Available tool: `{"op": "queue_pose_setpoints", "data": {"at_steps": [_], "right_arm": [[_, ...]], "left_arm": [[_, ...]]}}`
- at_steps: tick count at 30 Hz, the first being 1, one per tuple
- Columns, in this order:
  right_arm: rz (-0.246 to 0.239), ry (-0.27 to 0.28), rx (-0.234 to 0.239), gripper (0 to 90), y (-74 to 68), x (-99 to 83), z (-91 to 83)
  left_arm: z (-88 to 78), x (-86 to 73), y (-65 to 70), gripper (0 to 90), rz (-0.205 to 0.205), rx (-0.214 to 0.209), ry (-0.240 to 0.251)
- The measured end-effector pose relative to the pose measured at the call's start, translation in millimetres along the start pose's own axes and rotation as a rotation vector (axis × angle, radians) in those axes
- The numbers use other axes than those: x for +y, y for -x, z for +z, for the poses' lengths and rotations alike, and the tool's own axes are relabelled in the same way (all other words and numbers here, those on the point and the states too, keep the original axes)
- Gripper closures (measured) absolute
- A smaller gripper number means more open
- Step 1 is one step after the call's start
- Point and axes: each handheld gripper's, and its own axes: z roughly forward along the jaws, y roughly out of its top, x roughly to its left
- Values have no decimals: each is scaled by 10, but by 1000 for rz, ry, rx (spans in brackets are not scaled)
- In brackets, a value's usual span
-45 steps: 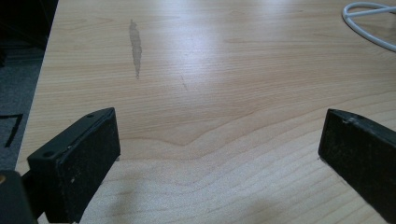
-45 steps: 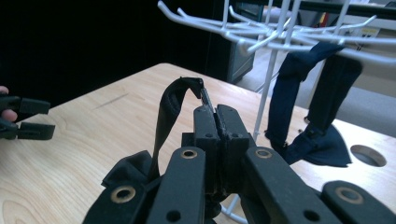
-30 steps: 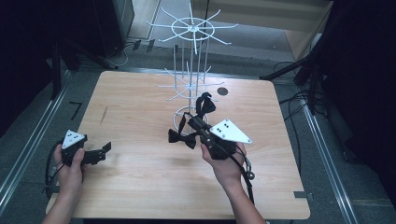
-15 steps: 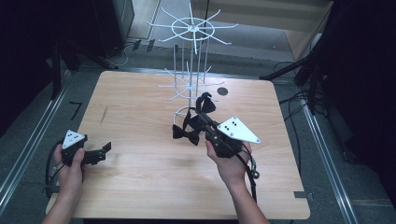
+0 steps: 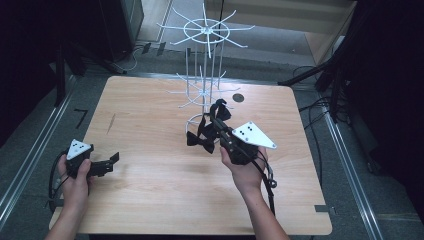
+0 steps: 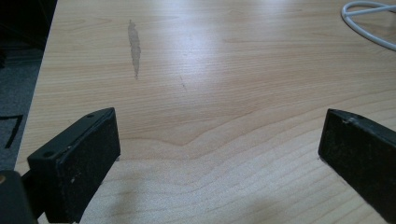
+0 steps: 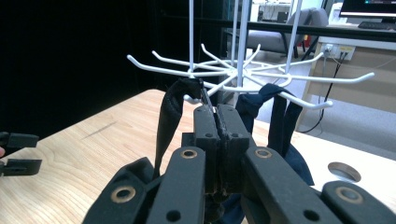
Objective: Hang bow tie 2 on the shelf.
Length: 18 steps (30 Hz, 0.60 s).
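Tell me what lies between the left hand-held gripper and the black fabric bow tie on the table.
Bare wood. In the high view, only light wooden tabletop separates the left hand-held gripper from the black fabric bow tie.

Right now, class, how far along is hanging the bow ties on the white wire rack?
Done: one dark bow tie hangs on a lower hook of the rack. In hand: the right gripper is clamped on a black bow tie's strap, near a hook. Left: looping it on. The left gripper waits open.

My right gripper before rack, bow tie just left; my left gripper far left on table.
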Motion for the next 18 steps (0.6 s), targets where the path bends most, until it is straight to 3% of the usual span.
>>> {"op": "queue_pose_setpoints", "data": {"at_steps": [18], "right_arm": [[45, -12, -34, 895, 97, -58, 259]], "left_arm": [[8, 3, 4, 0, 7, -3, -6]]}}
